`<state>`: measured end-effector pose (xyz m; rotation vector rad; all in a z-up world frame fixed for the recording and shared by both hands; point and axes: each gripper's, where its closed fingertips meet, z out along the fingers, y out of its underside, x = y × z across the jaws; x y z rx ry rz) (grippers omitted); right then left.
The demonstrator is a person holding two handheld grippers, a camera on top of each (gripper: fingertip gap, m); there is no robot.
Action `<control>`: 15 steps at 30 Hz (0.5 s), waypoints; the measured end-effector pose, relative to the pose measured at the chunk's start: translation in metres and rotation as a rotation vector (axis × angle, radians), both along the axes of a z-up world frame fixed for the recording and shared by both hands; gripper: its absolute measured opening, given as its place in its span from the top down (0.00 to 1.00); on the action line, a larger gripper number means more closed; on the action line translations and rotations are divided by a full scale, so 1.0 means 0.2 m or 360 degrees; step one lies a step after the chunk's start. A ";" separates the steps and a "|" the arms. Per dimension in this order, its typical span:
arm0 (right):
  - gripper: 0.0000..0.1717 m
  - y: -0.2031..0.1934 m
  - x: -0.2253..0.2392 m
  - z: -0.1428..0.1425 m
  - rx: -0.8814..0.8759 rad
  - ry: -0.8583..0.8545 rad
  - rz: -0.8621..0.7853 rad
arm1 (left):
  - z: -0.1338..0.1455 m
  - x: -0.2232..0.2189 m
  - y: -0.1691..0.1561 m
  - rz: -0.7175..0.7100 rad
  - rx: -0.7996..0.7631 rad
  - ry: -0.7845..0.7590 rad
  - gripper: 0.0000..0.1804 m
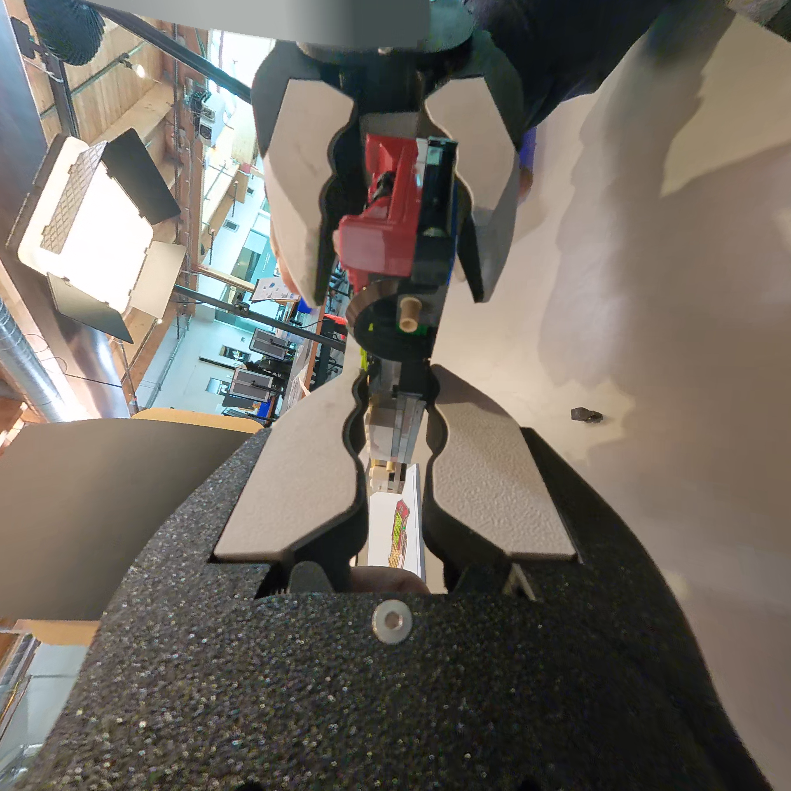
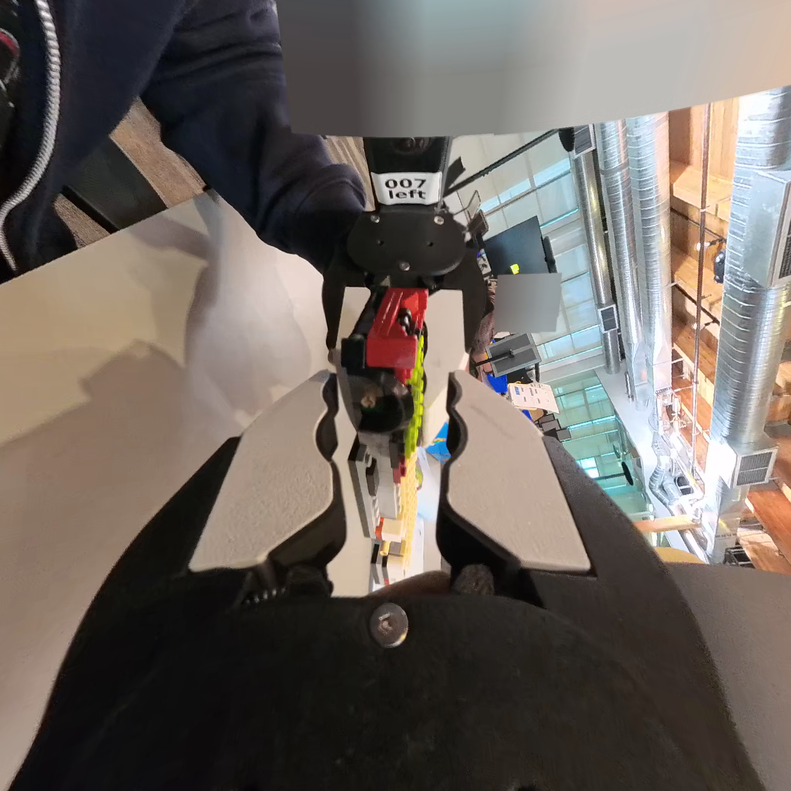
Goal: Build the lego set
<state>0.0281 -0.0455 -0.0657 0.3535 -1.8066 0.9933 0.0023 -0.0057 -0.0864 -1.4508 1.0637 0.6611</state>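
Left gripper [image 1: 396, 398] pinches the stiff but fragile brick model [image 1: 394, 222] at its grey end; right gripper [image 2: 389, 411] spread around it.

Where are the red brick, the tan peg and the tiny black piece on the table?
Red brick [image 1: 376, 239]: left wrist view, its flat front face.
Tan peg [image 1: 408, 316]: left wrist view, its round shaft.
Black piece [image 1: 585, 414]: left wrist view, its middle.

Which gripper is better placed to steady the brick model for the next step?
The left gripper, probably: its fingers clamp the model at its grey end; the right gripper stands open around it, gaps on both sides.
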 end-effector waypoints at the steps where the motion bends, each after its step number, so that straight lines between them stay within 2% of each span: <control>1: 0.70 0.01 0.00 0.00 -0.0003 -0.0006 -0.0010 | 0.00 0.00 0.00 0.0000 0.0009 0.0002 0.86; 8: 0.71 0.06 -0.05 -0.07 0.0088 -0.0062 -0.0078 | 0.01 0.02 0.00 -0.0011 0.0020 0.0022 0.86; 15: 0.79 0.05 -0.05 -0.07 0.0137 -0.0039 -0.0045 | 0.01 0.04 0.00 -0.0006 -0.0009 0.0074 0.86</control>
